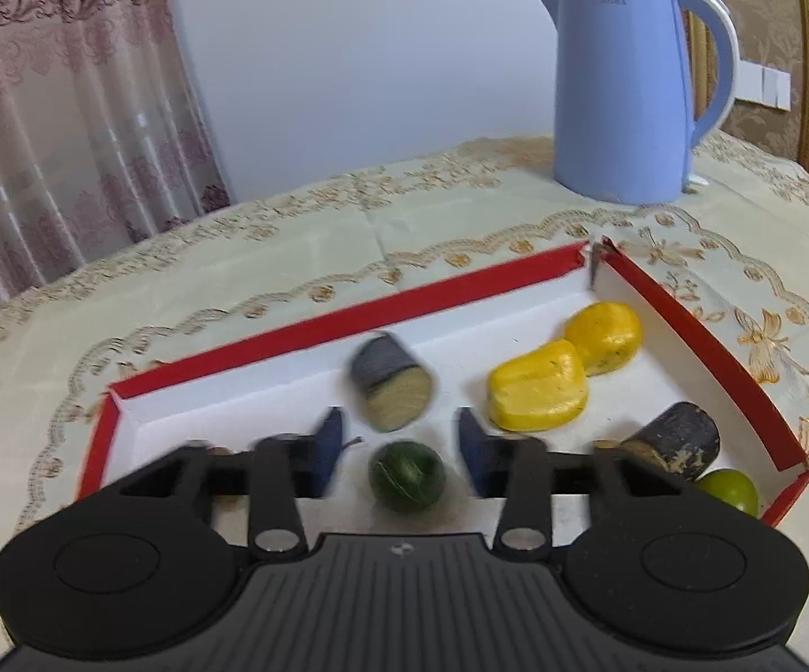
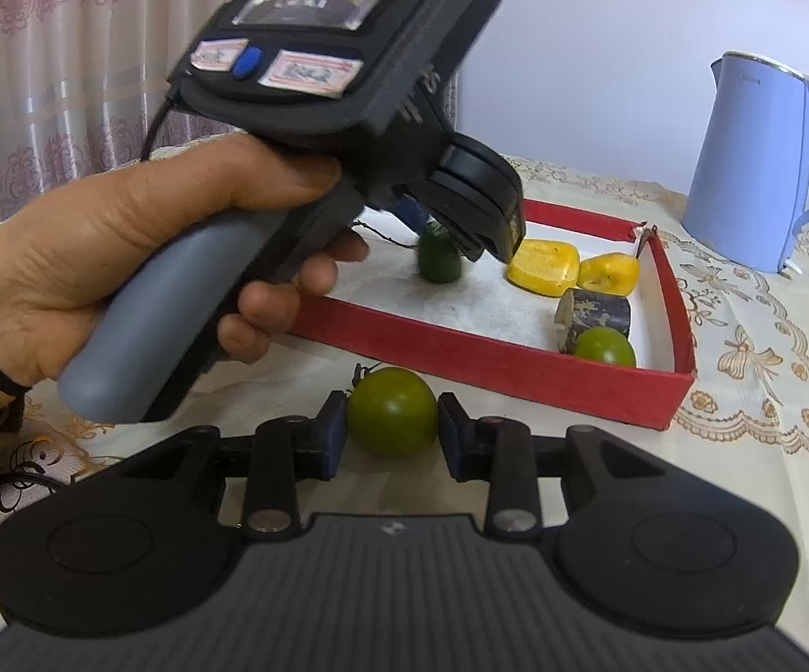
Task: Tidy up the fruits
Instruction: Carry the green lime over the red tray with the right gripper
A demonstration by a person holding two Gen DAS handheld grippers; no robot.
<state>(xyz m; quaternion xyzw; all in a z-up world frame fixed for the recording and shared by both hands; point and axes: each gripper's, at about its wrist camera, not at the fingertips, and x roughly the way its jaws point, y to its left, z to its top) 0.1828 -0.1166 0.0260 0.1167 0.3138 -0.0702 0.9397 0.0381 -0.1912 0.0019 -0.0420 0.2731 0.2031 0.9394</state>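
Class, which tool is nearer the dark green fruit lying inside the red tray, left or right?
Left. The left tool is open, straddling the dark green fruit in the red tray; the right tool sits outside it, gripping another green fruit.

In the red box (image 1: 348,318), bare floor lies at nine o'clock; yellow pieces (image 1: 539,392) and dark cylinders (image 1: 676,437) crowd three o'clock. A kettle (image 1: 623,89) blocks the desk (image 1: 236,257) at one o'clock.

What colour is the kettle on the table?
Light blue kettle, with a white-edged handle; clearest in the left wrist view.
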